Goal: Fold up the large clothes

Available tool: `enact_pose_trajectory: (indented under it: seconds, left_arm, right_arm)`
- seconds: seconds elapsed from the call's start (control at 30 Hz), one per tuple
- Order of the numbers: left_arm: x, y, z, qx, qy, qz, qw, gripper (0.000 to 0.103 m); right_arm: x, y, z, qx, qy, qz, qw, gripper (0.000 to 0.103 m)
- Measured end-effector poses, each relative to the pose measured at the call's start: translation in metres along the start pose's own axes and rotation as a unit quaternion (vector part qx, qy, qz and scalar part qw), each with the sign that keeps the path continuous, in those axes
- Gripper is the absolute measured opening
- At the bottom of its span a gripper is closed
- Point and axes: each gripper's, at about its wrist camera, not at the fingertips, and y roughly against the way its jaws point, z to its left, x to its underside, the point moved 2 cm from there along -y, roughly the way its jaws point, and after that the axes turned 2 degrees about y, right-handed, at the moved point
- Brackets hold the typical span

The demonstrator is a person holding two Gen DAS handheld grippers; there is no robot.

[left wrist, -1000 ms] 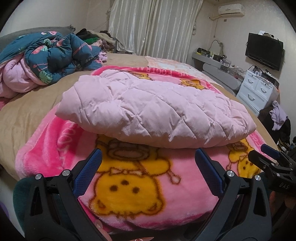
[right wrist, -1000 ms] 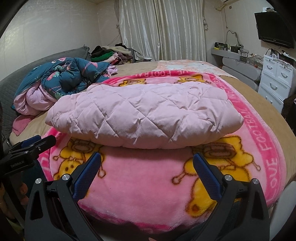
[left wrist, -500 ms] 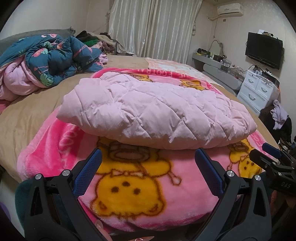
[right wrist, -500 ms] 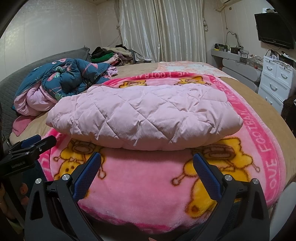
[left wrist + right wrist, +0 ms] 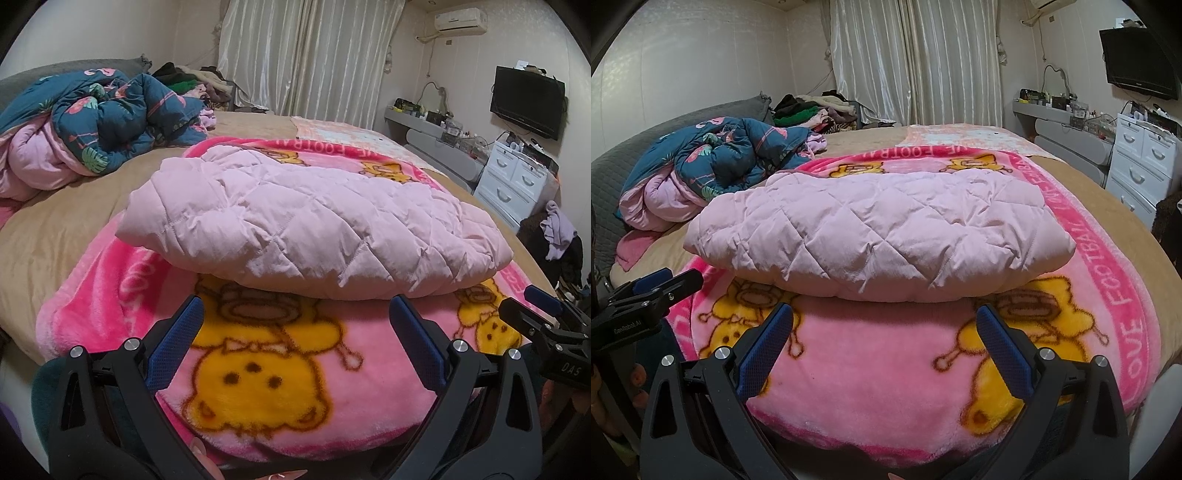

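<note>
A pale pink quilted jacket (image 5: 314,225) lies folded into a thick bundle on a pink cartoon blanket (image 5: 258,376) on the bed; it also shows in the right wrist view (image 5: 882,236). My left gripper (image 5: 295,314) is open and empty, just short of the jacket's near edge. My right gripper (image 5: 884,317) is open and empty, also just in front of the jacket. Each gripper shows at the edge of the other's view: the right one (image 5: 543,317) and the left one (image 5: 661,286).
A crumpled dark floral duvet (image 5: 103,114) lies at the bed's far left, with a clothes pile (image 5: 812,109) behind it. White drawers (image 5: 517,181), a wall TV (image 5: 526,98) and a cluttered shelf (image 5: 1067,110) stand to the right. Curtains (image 5: 303,59) hang at the back.
Both grippers have shifted slightly, so the jacket sits a little closer in view. The jacket itself has not moved and both grippers stay open.
</note>
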Motion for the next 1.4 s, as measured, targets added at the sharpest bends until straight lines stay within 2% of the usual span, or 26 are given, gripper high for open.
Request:
enact_pose_trajectory:
  seconds: [1.4]
  left_arm:
    - [-0.0007,0.0013,0.0055,0.006,0.004,-0.006,1.0000,0.094]
  right_arm:
    - [-0.0027,0.0019,0.0008,0.003,0.003,-0.001,1.000,0.099]
